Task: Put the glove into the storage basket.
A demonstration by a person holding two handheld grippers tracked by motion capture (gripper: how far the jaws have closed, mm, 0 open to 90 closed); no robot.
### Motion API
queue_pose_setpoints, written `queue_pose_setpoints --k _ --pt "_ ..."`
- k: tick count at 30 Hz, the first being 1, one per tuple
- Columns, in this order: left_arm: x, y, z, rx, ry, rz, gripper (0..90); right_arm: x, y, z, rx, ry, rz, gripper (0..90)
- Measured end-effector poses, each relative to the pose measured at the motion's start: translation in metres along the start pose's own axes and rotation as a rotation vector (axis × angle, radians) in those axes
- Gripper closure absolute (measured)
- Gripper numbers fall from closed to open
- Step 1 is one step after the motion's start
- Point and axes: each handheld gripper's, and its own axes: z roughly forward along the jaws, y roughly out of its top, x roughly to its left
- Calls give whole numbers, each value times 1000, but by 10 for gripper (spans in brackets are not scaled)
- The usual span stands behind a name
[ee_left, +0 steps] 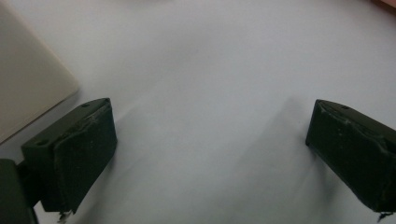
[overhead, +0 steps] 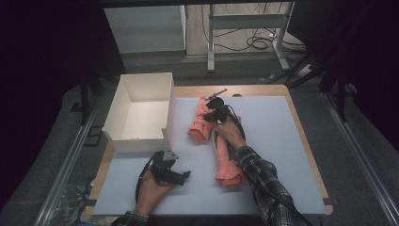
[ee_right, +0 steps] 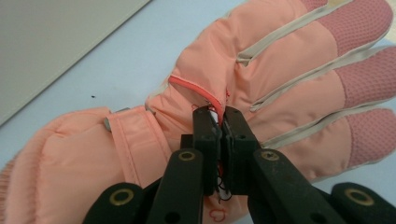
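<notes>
On pink glove (ee_right: 280, 79), right hand-held gripper (ee_right: 219, 116) pinching zipper

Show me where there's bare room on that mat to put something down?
The mat lies bare right of the two pink gloves, out to its edge, and along the near edge beside the left gripper. It's crowded between the white box and the gloves.

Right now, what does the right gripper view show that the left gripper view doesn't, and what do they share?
Right gripper view alone: the right gripper, jaws pinched shut on a fold of the pink glove, with the glove's beige seams and textured fingertips close up. Left gripper view alone: the left gripper, jaws wide apart with nothing between them, over bare mat. Both share the pale mat and a side of the white box.
</notes>
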Motion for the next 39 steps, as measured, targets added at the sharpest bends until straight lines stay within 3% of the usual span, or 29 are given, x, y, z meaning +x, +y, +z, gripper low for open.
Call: queue_pose_setpoints --k 7,12,23,28,30,39 --pt "0 0 0 1 0 0 17 0 6 -20 -46 43 8 859" --pt "0 0 0 0 0 0 17 6 13 -42 -65 103 -33 856" --pt "0 0 0 1 1 4 17 20 14 -80 -84 175 -98 853" --pt "0 0 0 3 0 4 17 23 4 -107 -89 214 -125 852" --pt "0 0 0 4 0 4 17 23 2 -110 -88 219 -128 852" --pt "0 0 0 3 1 3 17 24 -31 -147 -63 248 -149 851"
